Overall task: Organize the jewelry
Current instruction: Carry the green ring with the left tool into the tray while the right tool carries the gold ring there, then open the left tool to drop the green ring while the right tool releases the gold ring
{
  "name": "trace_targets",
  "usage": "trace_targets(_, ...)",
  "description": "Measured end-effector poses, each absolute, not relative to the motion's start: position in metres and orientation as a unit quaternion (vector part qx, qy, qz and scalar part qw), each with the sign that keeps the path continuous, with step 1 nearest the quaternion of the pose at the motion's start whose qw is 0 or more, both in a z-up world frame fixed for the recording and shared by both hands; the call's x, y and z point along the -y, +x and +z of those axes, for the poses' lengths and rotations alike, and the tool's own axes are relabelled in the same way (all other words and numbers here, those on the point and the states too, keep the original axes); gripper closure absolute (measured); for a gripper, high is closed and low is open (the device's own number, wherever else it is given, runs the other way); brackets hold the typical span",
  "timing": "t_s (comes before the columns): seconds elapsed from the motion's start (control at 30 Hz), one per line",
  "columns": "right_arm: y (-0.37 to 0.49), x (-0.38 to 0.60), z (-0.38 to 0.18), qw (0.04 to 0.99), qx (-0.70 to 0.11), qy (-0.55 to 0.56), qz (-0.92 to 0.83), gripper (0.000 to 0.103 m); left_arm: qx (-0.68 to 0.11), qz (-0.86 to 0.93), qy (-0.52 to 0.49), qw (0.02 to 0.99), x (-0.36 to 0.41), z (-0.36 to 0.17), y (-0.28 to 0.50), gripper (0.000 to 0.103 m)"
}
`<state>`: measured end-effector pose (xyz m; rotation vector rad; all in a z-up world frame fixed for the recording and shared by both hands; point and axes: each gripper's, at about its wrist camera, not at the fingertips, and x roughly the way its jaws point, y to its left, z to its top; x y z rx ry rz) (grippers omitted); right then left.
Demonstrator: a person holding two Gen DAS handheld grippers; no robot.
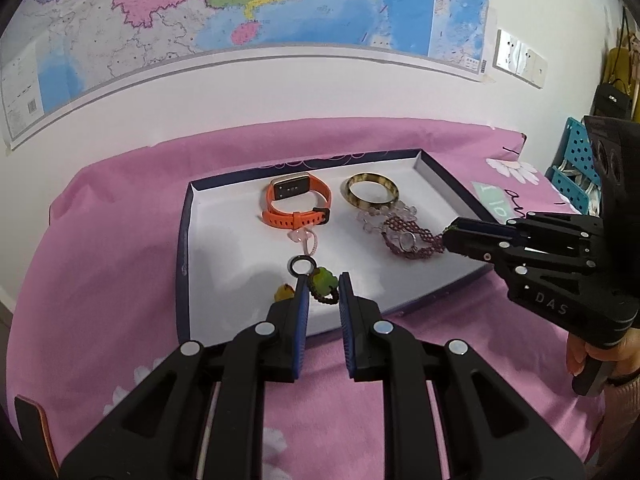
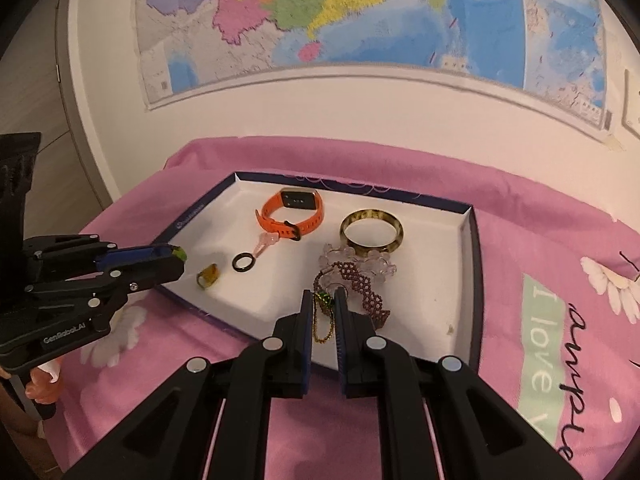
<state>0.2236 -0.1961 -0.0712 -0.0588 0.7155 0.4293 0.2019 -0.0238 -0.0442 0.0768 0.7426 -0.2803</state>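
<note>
A white tray (image 1: 182,240) with a dark blue rim lies on the pink cloth. My left gripper (image 1: 323,280) hangs over its near edge, shut on a green pendant (image 1: 322,282) with a dark beaded cord. My right gripper (image 2: 323,299) is over the tray's front right, shut on a thin gold chain (image 2: 323,326) with a small green stone. In the tray (image 2: 476,264) lie an orange watch (image 2: 294,210), an amber bangle (image 2: 372,232), a clear bead bracelet (image 2: 380,266), a maroon beaded bracelet (image 2: 370,296), a black ring (image 2: 243,261), a pink charm (image 2: 266,242) and an amber ring (image 2: 209,276).
The pink cloth (image 1: 100,240) with flower prints covers the table up to a white wall with a map (image 1: 240,8). A blue perforated basket (image 1: 576,160) stands at the far right. A person's hand (image 1: 580,354) grips the right handle.
</note>
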Motion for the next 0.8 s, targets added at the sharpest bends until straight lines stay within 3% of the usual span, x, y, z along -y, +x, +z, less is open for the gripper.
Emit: trace_targets(0.8, 0.254, 0.187, -0.093, 0.905, -0.379, -0.030, 0.192, 0.090, -0.399, -0.112, 0.036, 0.909, 0.032, -0.073, 0.241, 0.084)
